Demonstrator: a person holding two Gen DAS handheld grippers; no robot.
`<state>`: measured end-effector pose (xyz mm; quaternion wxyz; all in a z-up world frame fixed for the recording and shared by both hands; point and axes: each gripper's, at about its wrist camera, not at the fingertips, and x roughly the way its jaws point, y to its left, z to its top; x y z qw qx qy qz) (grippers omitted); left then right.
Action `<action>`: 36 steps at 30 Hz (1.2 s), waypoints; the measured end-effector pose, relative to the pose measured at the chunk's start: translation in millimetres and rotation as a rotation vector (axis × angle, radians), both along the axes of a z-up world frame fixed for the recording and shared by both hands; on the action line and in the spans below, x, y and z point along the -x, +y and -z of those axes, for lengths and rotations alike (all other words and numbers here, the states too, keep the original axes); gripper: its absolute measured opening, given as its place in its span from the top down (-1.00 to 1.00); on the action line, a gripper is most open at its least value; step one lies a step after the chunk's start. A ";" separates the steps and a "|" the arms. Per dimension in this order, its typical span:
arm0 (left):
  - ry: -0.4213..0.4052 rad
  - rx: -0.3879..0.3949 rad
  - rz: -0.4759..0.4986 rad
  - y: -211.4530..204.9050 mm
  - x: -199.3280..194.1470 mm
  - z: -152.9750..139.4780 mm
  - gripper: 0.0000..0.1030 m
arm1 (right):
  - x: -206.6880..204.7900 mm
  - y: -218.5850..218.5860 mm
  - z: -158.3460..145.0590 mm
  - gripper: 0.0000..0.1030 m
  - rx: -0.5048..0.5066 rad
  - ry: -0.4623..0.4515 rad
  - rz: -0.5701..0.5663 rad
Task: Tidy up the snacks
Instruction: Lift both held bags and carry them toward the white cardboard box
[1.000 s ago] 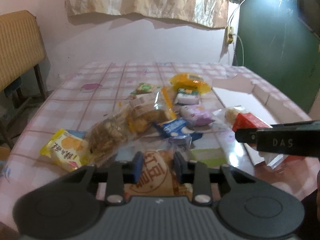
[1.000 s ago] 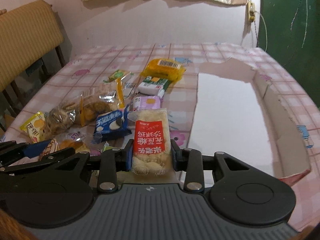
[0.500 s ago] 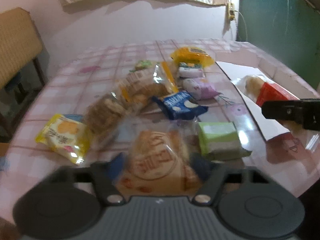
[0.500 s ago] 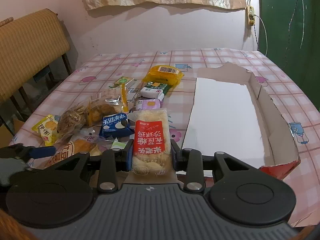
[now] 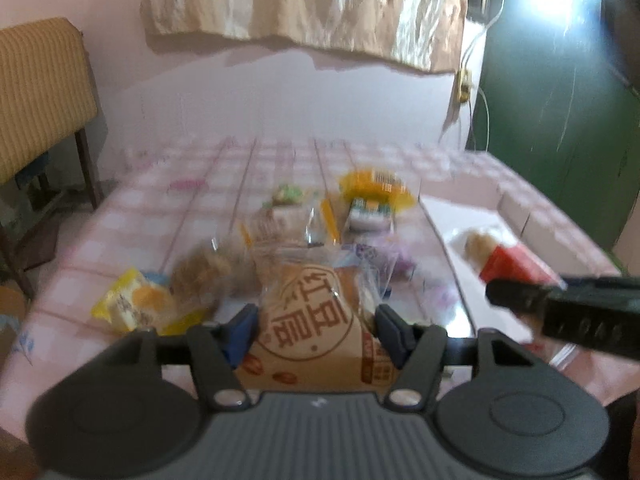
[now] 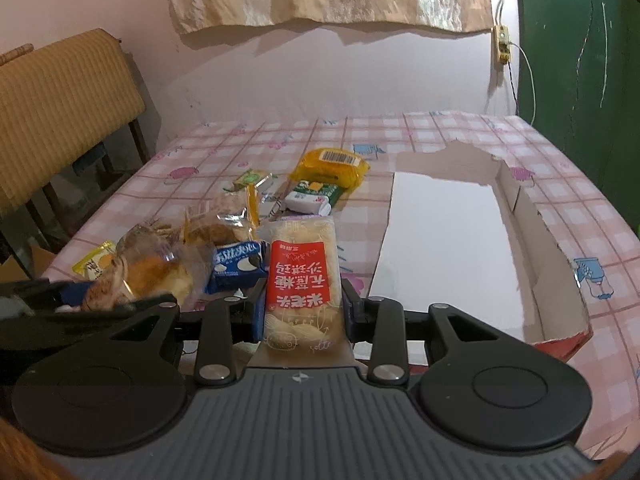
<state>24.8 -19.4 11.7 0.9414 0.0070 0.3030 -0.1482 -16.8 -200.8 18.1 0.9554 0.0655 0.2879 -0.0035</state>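
My left gripper point(image 5: 317, 326) has its jaws closing on a brown bun packet point(image 5: 312, 300) with red characters; the blue pads press its sides and it hangs above the pink checked table point(image 5: 200, 208). The right wrist view shows the same packet point(image 6: 148, 272) at the left gripper point(image 6: 80, 300). My right gripper point(image 6: 302, 308) is shut on a red-and-white rice-snack packet point(image 6: 302, 272), held up just left of the open cardboard box point(image 6: 536, 232). In the left wrist view that packet point(image 5: 508, 260) sticks out ahead of the right gripper point(image 5: 520, 300).
Loose snacks lie mid-table: a blue sandwich-biscuit pack point(image 6: 238, 266), a yellow pack point(image 6: 332, 166), a green-and-white pack point(image 6: 310, 198), clear cookie bags point(image 6: 216, 228) and a small yellow pack point(image 6: 94, 264). A wooden chair point(image 6: 60, 108) stands at the left, a green door point(image 6: 580, 60) at the right.
The left gripper opened wide, dropped around the brown packet, then closed on it and raised it off the table. The right gripper kept its packet and shifted slightly.
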 end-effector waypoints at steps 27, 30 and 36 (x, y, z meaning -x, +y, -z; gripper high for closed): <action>-0.128 -0.053 -0.091 -29.9 6.1 -57.7 -0.22 | 28.6 -12.3 -40.6 0.17 0.009 -0.113 0.016; -0.128 -0.054 -0.084 -35.0 5.9 -59.0 -0.22 | 32.2 -17.0 -42.6 0.17 0.011 -0.120 0.025; -0.129 -0.056 -0.056 -47.9 4.0 -62.3 -0.22 | 36.9 -24.0 -46.0 0.17 0.009 -0.130 0.048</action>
